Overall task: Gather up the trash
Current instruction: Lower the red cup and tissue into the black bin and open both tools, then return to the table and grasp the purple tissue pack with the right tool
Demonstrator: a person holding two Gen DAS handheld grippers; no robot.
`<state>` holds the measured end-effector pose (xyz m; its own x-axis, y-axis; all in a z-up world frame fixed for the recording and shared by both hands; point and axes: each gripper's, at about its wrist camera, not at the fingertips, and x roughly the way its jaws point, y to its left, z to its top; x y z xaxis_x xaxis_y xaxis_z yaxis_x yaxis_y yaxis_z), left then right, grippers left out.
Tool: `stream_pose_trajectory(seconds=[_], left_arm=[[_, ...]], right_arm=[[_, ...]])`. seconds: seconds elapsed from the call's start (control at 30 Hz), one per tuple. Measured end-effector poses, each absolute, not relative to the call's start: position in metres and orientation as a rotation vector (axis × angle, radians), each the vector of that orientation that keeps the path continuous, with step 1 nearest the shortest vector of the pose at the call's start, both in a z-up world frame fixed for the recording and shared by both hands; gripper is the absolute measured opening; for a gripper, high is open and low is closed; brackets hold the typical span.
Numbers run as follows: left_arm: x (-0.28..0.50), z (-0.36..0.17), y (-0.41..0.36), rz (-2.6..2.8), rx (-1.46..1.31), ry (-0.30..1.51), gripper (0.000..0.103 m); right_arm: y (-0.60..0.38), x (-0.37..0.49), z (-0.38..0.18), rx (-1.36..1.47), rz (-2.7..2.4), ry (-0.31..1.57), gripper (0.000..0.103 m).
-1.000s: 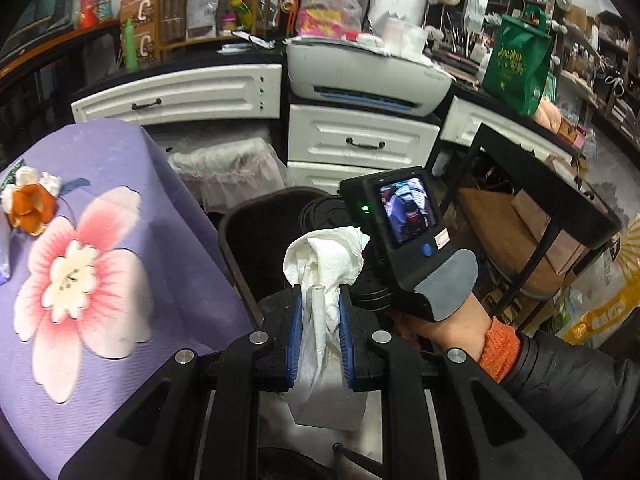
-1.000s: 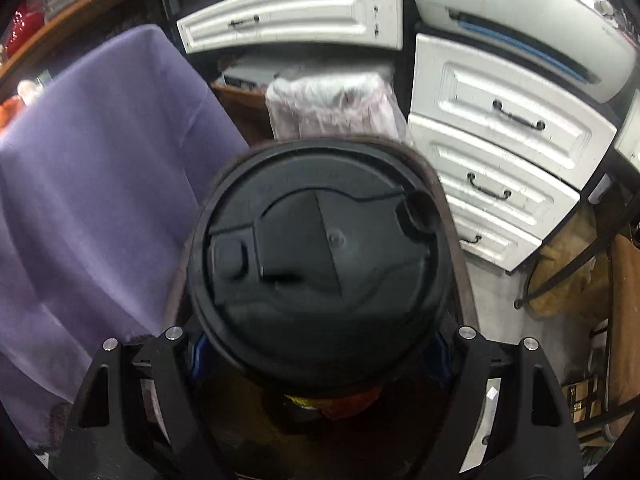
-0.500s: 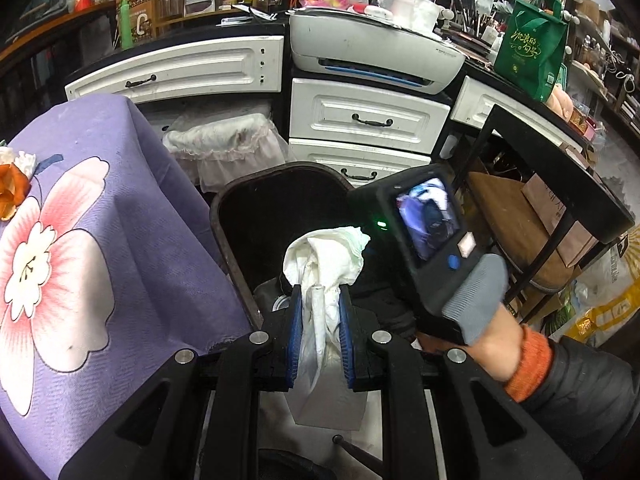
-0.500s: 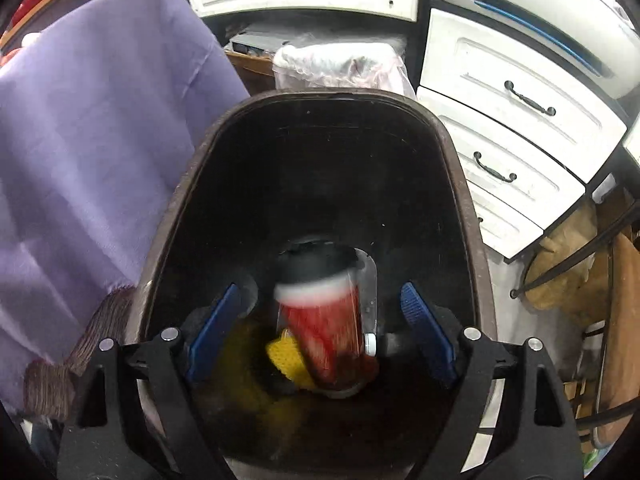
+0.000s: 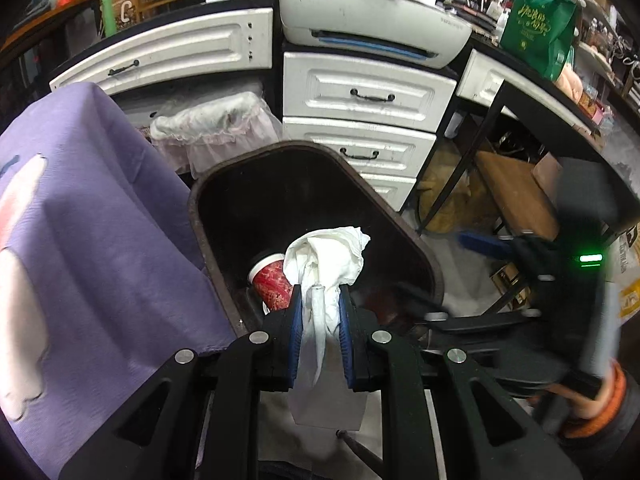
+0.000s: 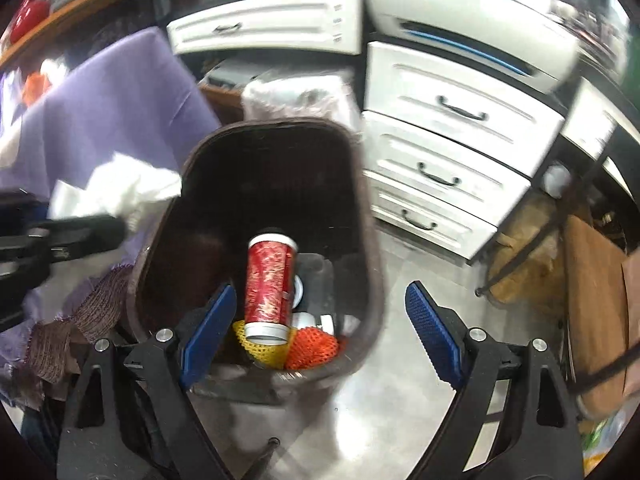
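Note:
My left gripper [image 5: 319, 322] is shut on a crumpled white tissue [image 5: 326, 264], held over the near rim of a dark brown trash bin [image 5: 400, 224]. Inside the bin lies a red paper cup [image 6: 269, 285] on its side, seen also in the left wrist view as the cup [image 5: 272, 282] beside the tissue. Yellow and orange netting [image 6: 316, 346] sits under it. My right gripper [image 6: 316, 330] stands open and empty above the bin's [image 6: 372, 240] near right edge, its blue pads [image 6: 430, 330] wide apart. In the right wrist view the tissue [image 6: 120, 192] and left gripper show blurred at left.
A purple flowered cloth [image 5: 92, 232] drapes over furniture left of the bin. White drawers [image 5: 360, 100] and a printer [image 5: 372, 28] stand behind, with a lined white basket [image 5: 212, 128] between. A black metal frame and wooden stool [image 5: 516, 196] are at right, over grey floor [image 6: 400, 412].
The cup left my right gripper and fell into the bin, where it now lies on its side. The right gripper drew away rightward. My left gripper came lower over the bin with the tissue.

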<state>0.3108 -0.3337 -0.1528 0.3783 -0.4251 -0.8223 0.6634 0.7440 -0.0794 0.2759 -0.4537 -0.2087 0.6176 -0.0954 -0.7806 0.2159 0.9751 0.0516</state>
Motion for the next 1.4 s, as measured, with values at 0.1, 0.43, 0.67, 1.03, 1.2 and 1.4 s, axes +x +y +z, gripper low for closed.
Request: stream_pose_trajectory(seconds=[0.1, 0.43, 0.67, 1.03, 1.2, 1.4], left_arm=[[0.316, -0.164, -0.342, -0.704, 0.299, 0.975, 0.017], [0.325, -0.19, -0.365, -0.698, 0.341, 1.024, 0.031], [0.32, -0.184, -0.37, -0.7, 0.365, 0.982, 0.071], [0.302, -0.156, -0.355, -0.714, 0.328, 0.907, 0.08], [0.288, -0.129, -0.341, -0.726, 0.306, 0.855, 0.083], [0.27, -0.086, -0.312, -0.734, 0.257, 0.771, 0.09]], right_arm=[[-0.468, 0.257, -0.202, 0.185, -0.22, 0.859, 0.086], [-0.492, 0.214, -0.192, 0.246, -0.307, 0.816, 0.086], [-0.497, 0.209, -0.186, 0.276, -0.318, 0.793, 0.086], [-0.499, 0.211, -0.179, 0.292, -0.332, 0.773, 0.086], [-0.496, 0.215, -0.17, 0.3, -0.305, 0.753, 0.086], [-0.476, 0.236, -0.142, 0.265, -0.212, 0.713, 0.086]])
